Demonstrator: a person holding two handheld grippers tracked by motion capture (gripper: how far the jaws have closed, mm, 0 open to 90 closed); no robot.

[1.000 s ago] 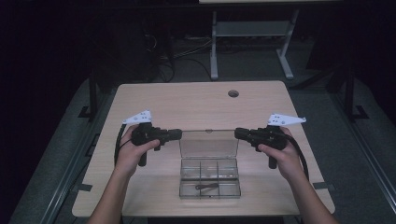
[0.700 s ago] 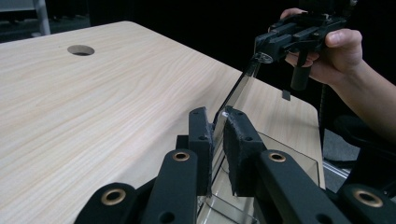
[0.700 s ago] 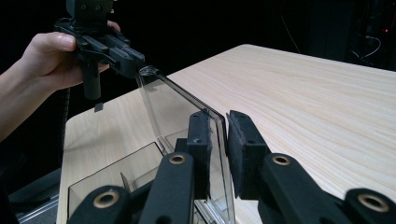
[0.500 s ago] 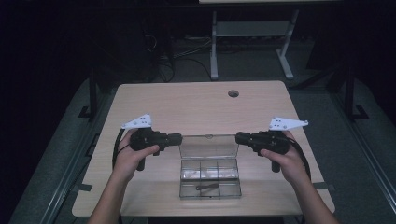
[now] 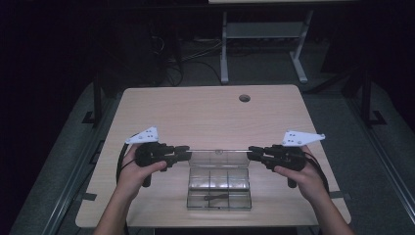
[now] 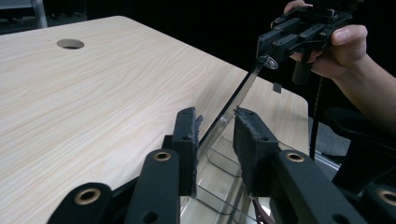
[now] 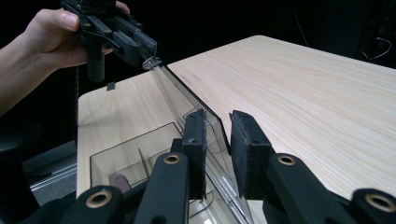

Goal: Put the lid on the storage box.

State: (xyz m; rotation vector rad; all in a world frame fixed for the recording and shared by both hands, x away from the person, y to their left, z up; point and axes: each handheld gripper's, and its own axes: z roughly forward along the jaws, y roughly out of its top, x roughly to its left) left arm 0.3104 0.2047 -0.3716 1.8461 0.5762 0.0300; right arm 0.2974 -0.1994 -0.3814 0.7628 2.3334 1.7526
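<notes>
Dark surroundings frame a pale wooden worktop (image 5: 205, 112) with a round cable hole (image 5: 244, 98) near its far edge. Toward the near edge sits a clear plastic box (image 5: 219, 193) divided into small compartments, one of the front ones holding a small dark item (image 5: 214, 199) too blurred to name. Its transparent lid (image 5: 219, 150) stands raised along the far side of the box. A person's hands bring a tool to each end of that lid. The left gripper (image 5: 183, 152) has its fingers (image 6: 187, 140) on either side of the lid's left end; they have just been opening, and a gap shows between the pads and the plastic. The right gripper (image 5: 252, 152) sets its fingers (image 7: 247, 144) narrowly around the lid's right end, having opened slightly; the left pad lies against the plastic, the right one stands just off it.
</notes>
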